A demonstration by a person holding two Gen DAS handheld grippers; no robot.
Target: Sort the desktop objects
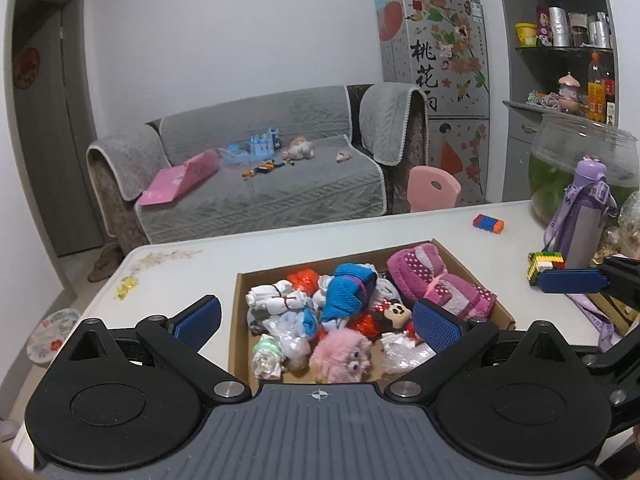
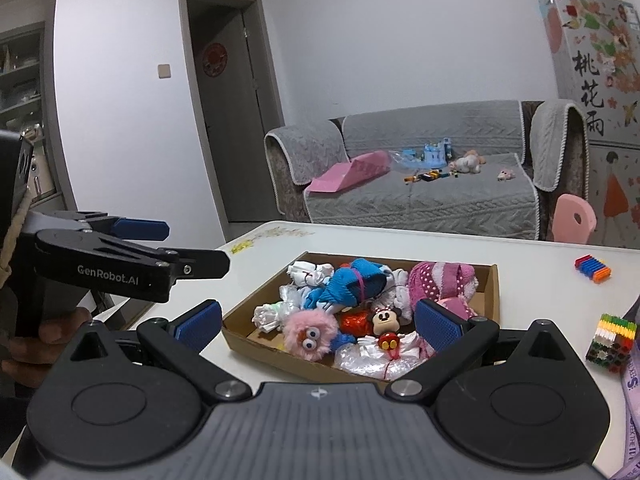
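A shallow cardboard box [image 1: 478, 282] [image 2: 491, 296] on the white table holds a pink furry toy [image 1: 340, 354] [image 2: 310, 334], a Minnie figure [image 1: 394, 312] [image 2: 386, 318], a blue sock bundle [image 1: 348, 294] [image 2: 348, 284], a magenta towel [image 1: 436, 280] [image 2: 444, 280] and white bundles. My left gripper [image 1: 318, 322] is open and empty above the box's near side. My right gripper [image 2: 318, 320] is open and empty, also over the near side. Two brick blocks lie on the table: a blue-orange one [image 1: 488, 223] [image 2: 593, 267] and a multicoloured cube [image 1: 544, 265] [image 2: 610, 342].
A purple bottle [image 1: 584, 216] with a strap and a glass fishbowl [image 1: 580, 160] stand at the table's right. The other gripper shows at each view's edge [image 1: 576, 282] [image 2: 120, 256]. A grey sofa [image 2: 420, 196] with toys, a pink chair [image 1: 434, 188] and a fridge are behind.
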